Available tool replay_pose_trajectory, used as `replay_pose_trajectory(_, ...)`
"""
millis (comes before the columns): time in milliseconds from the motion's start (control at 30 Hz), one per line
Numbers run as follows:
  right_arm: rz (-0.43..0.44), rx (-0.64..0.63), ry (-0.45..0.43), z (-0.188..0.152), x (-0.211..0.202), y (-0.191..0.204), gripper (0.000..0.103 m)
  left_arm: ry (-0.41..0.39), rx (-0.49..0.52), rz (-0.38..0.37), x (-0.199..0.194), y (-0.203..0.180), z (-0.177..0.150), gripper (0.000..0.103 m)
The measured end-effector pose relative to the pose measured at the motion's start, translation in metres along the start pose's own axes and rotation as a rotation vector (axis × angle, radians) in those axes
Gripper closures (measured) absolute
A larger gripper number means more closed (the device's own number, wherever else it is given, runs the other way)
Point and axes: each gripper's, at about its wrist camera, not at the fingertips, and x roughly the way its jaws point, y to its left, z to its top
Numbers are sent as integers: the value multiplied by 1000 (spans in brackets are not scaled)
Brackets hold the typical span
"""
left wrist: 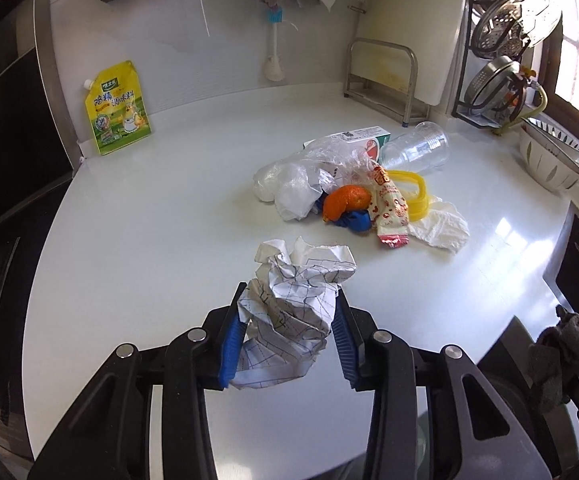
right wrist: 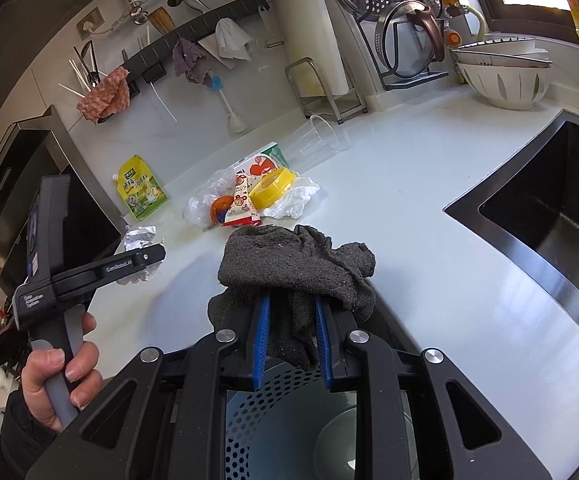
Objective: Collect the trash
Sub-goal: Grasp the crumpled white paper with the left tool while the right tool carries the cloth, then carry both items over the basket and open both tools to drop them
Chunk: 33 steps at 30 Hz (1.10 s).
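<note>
My left gripper (left wrist: 289,300) is shut on a crumpled ball of lined white paper (left wrist: 297,288), held just above the white counter (left wrist: 149,240). Beyond it lies a trash pile: plastic bag (left wrist: 289,184), orange peel (left wrist: 347,202), red-and-white snack wrapper (left wrist: 389,212), yellow ring lid (left wrist: 413,192), white tissue (left wrist: 441,228), small carton (left wrist: 365,138) and a clear plastic cup (left wrist: 417,148) on its side. My right gripper (right wrist: 291,300) is shut on a dark grey cloth (right wrist: 297,260), above a blue perforated bin (right wrist: 273,432). The left gripper with its paper (right wrist: 137,236) shows at left.
A yellow seasoning pouch (left wrist: 117,112) leans on the back wall. A black sink (right wrist: 549,216) is sunk in the counter at right. A white bowl (right wrist: 505,80), a lid rack (right wrist: 405,40) and a metal stand (left wrist: 381,76) stand at the back right.
</note>
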Motion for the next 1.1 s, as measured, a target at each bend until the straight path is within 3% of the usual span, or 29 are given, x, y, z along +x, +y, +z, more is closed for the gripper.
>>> replay_pose_trajectory(333,-31,-31,10,-40,-48,9,83,-26,49,-33,-72,-15,-68,64)
replay_pose_trajectory(633,-63,-36,38,-75,-74,4,83,26,82,-80,-85,-41,-117,64)
replay_pose_trajectory(1100,-94,-31,102,-111,-83,-14,83,76,162,-100,-87,-74,-154,62)
